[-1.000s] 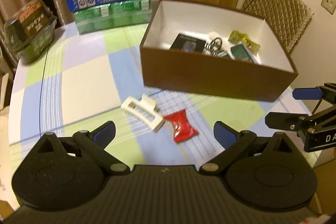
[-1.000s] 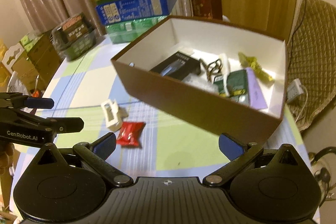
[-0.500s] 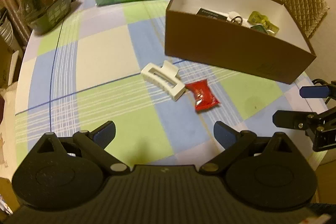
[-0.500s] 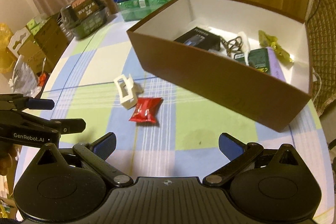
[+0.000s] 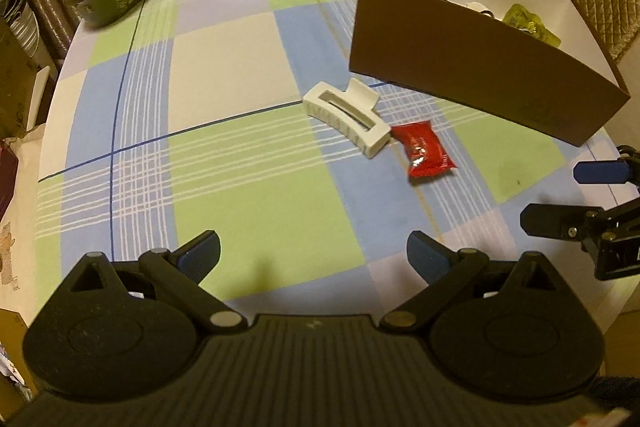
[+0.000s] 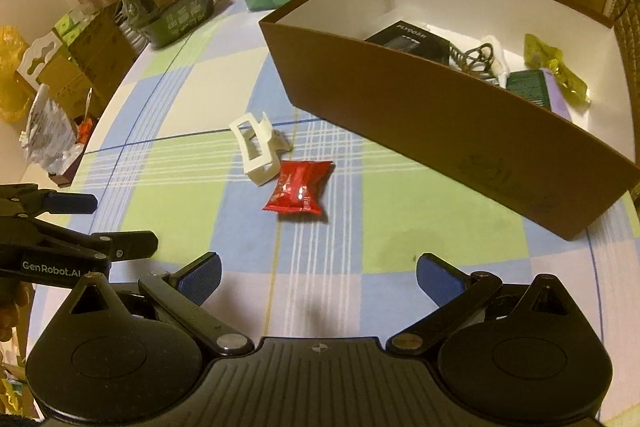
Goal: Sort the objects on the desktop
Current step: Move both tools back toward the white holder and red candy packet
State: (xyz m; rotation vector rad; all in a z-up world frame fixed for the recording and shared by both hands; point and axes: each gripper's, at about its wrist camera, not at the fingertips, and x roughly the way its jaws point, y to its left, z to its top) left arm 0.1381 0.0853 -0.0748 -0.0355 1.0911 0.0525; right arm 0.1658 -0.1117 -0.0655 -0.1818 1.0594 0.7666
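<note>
Both tools hover empty over the checked-cloth table (image 5: pixel 248 163): the left hand-held gripper (image 5: pixel 313 254) and the right hand-held gripper (image 6: pixel 318 277) each have their blue-padded fingers spread wide, apparently lined up to pick something. Ahead lie the white plastic hair claw clip (image 5: pixel 345 115) and the red foil snack packet (image 6: pixel 300 187), touching end to end. Beyond them sits the open brown cardboard box (image 6: pixel 460 119), already holding several sorted items. Its tall near wall must be cleared.

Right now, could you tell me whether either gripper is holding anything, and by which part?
Nothing is held. The left gripper and right gripper are both open; the clip and packet lie on the table.
</note>
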